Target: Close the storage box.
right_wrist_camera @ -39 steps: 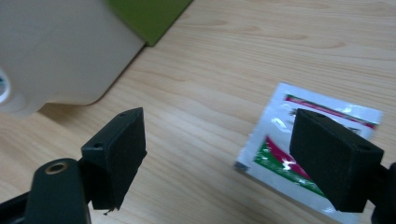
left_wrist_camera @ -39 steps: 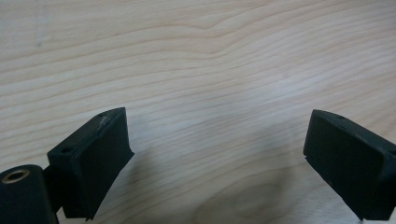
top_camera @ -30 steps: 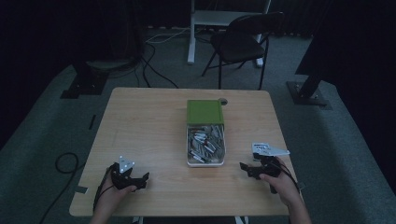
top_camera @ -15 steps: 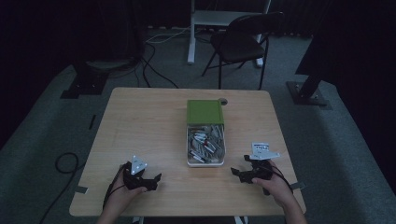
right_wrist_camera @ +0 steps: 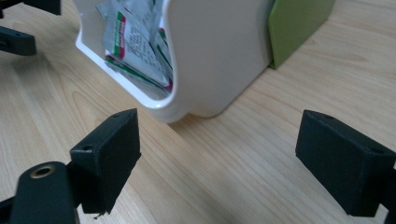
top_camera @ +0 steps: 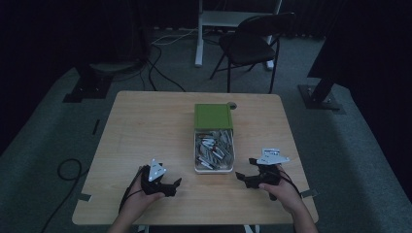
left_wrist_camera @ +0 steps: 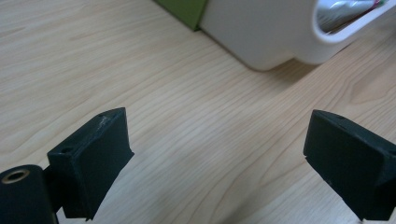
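A white box [top_camera: 214,167] holding several foil packets [top_camera: 214,148] sits at the table's middle, with its green lid [top_camera: 213,116] lying at its far end. My left gripper [top_camera: 173,187] rests near the front edge, left of the box, jaws open and pointing at it. In the left gripper view the open left gripper [left_wrist_camera: 219,144] holds nothing, and the box corner [left_wrist_camera: 271,32] lies ahead. My right gripper [top_camera: 245,172] is open on the box's right. In the right gripper view the right gripper [right_wrist_camera: 233,154] is empty, facing the box wall [right_wrist_camera: 215,56] and packets [right_wrist_camera: 135,42].
The wooden table [top_camera: 145,131] has bare surface on both sides of the box. A folding chair [top_camera: 248,46] and a desk leg stand beyond the far edge. Cables lie on the floor at the left. The green lid [right_wrist_camera: 299,23] leans beside the box.
My left gripper has slid right, toward the box. The right gripper has shifted a little left toward it. Both jaws stay open.
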